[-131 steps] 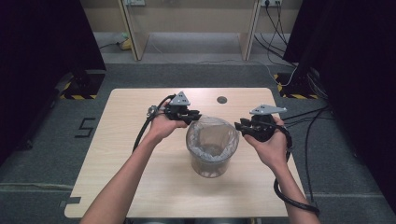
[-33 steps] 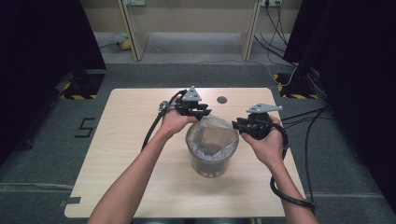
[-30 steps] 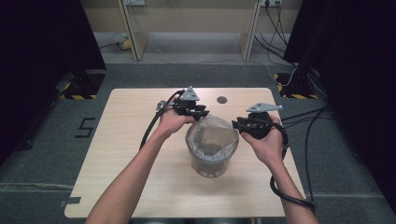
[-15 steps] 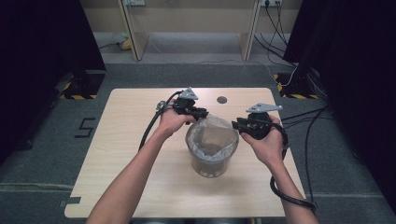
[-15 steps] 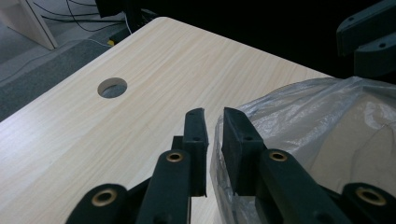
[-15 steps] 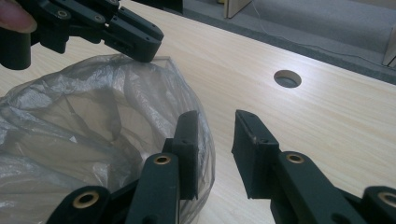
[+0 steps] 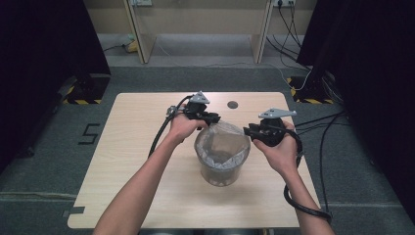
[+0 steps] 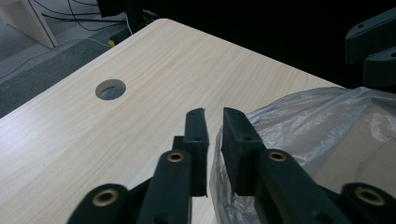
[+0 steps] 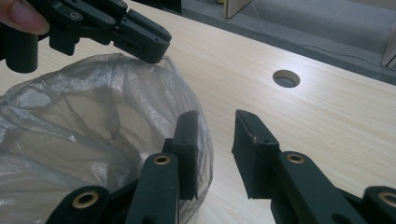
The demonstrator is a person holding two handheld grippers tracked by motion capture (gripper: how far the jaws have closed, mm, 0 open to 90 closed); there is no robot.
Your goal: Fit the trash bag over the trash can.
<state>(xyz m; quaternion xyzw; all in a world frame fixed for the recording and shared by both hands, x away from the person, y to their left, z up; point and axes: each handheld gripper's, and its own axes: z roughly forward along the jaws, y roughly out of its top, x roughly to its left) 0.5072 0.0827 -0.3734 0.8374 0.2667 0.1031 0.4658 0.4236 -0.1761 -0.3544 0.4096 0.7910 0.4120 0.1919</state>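
A round bin [image 7: 221, 172] lined with a clear plastic bag [image 7: 222, 142] stands mid-table. My left gripper [image 7: 213, 119] sits at the bag's far-left rim. In the left gripper view its jaws [image 8: 214, 114] have been closing to a narrow slit, with the bag film [image 8: 299, 126] caught low between them. From the right gripper view that gripper [image 9: 150, 45] looks pinched on the rim. My right gripper [image 7: 248, 131] is at the bag's right rim. Its jaws [image 9: 217, 116] stand apart, one inside the bag [image 9: 93, 107] and one outside, with the film loose between them.
The light wooden table [image 7: 137, 161] has a round cable hole [image 7: 232, 104] behind the bin, also seen as the hole [image 8: 110, 89] and the hole [image 9: 286, 78]. Black cables trail off both grippers. Grey floor and dark curtains surround the table.
Since the oldest frame my left hand has shifted right and farther back, onto the bag's far rim. Over the last second both hands hold still.
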